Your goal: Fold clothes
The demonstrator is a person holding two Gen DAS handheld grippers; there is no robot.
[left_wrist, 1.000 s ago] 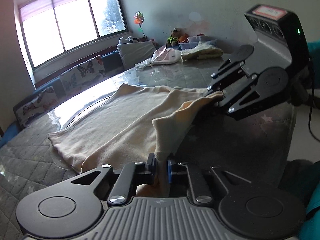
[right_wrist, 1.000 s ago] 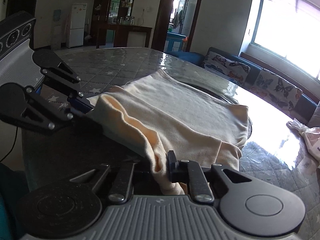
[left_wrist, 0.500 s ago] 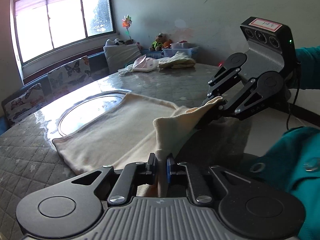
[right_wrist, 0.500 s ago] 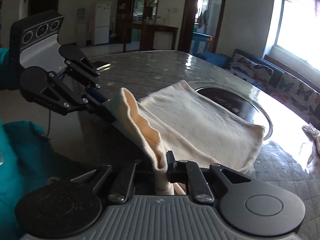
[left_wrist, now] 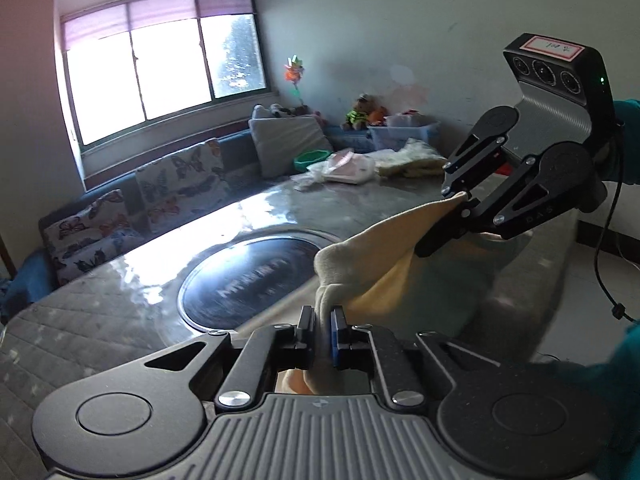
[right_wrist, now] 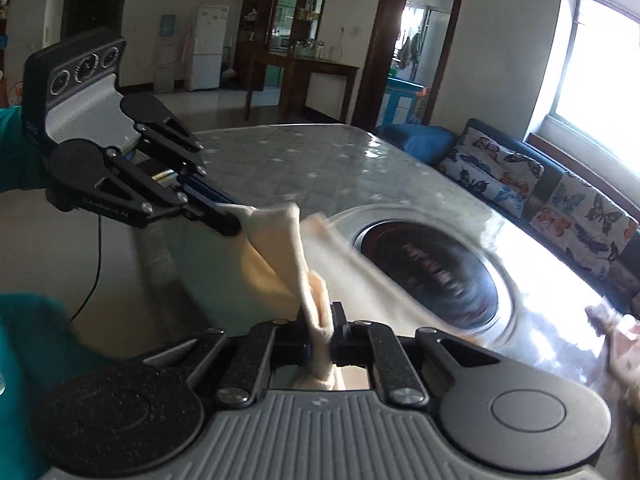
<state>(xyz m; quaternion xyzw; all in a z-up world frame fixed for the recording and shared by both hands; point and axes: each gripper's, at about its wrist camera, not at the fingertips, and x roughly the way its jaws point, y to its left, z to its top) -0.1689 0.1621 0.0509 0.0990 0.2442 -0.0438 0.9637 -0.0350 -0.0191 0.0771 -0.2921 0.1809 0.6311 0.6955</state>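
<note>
I am holding the cream garment [left_wrist: 384, 248] up off the desk [left_wrist: 120, 312] with both grippers at once. My left gripper [left_wrist: 322, 332] is clamping down on one bunched corner of the cloth, which is pinched between its two fingers and poking out behind them toward the camera. From there the fabric is running up and to the right of that gripper as a taut edge, ending at my right gripper [left_wrist: 456, 208], which is squeezing the other corner between its fingertips. In the right wrist view the same thing is showing mirrored: the right gripper [right_wrist: 322, 334] is biting on a thick wad of the garment [right_wrist: 288, 248], and the cloth is stretching up and to the left to where the left gripper [right_wrist: 240, 216] is nipping its far end. The rest of the garment is hanging below the stretched edge between the two grippers, and it is blurring in the right wrist view, so I cannot tell whether its lower part is touching the desk [right_wrist: 304, 160]. Ahead of both grippers a dark round inset [left_wrist: 256, 280] is sitting in the quilted, glossy desk top. Farther ahead of the left gripper, near the far edge of the desk, a pile of other clothes [left_wrist: 408, 156] is lying, well apart from the garment I am gripping. A bench with butterfly cushions [left_wrist: 180, 184] is running under the window beyond the desk.
</note>
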